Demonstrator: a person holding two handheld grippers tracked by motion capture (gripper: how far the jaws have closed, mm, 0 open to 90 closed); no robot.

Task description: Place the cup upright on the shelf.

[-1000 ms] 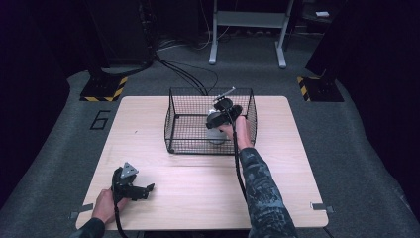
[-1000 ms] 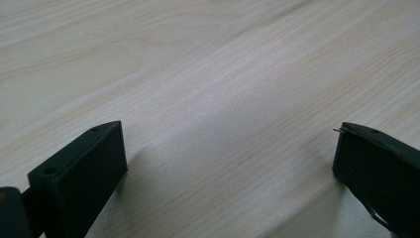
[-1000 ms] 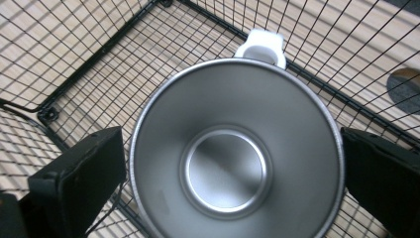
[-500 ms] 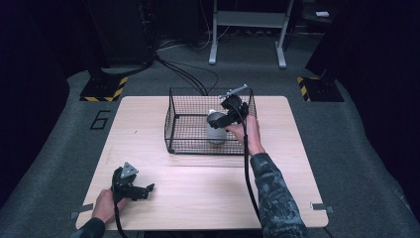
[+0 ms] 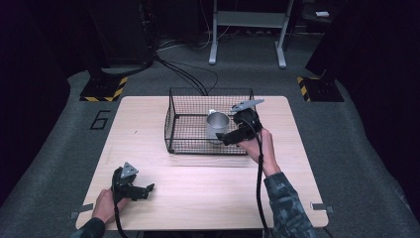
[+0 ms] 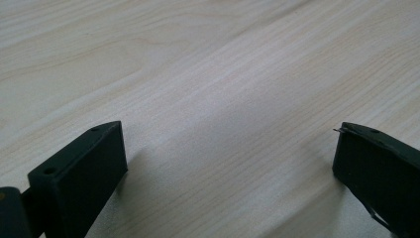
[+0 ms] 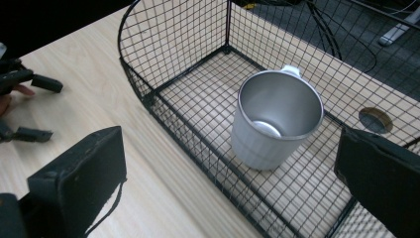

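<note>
A metal mug (image 5: pixel 217 126) stands upright inside a black wire basket (image 5: pixel 171 119) in the middle of the table. My right gripper (image 5: pixel 229 136) hovers at the basket's near right side, just beside the mug and apart from it. In the right gripper view the mug (image 7: pixel 275 124) shows its empty inside, with a white handle on its far side, behind the basket (image 7: pixel 148 94) wall. The right gripper (image 7: pixel 233 158) is open, its jaws wide apart and holding nothing. My left gripper (image 5: pixel 146 190) rests at the table's near left corner. It is open (image 6: pixel 230 163) over bare wood.
The light wooden table (image 5: pixel 148 129) has bare room left of and in front of the basket. A round hole (image 7: pixel 375 120) sits in the tabletop beyond the basket. Cables and a metal stand (image 5: pixel 247 29) lie on the dark floor behind the table.
My right gripper has drawn back from above the mug toward the basket's near right side. The mug stays standing in the basket. The left gripper has not moved.
</note>
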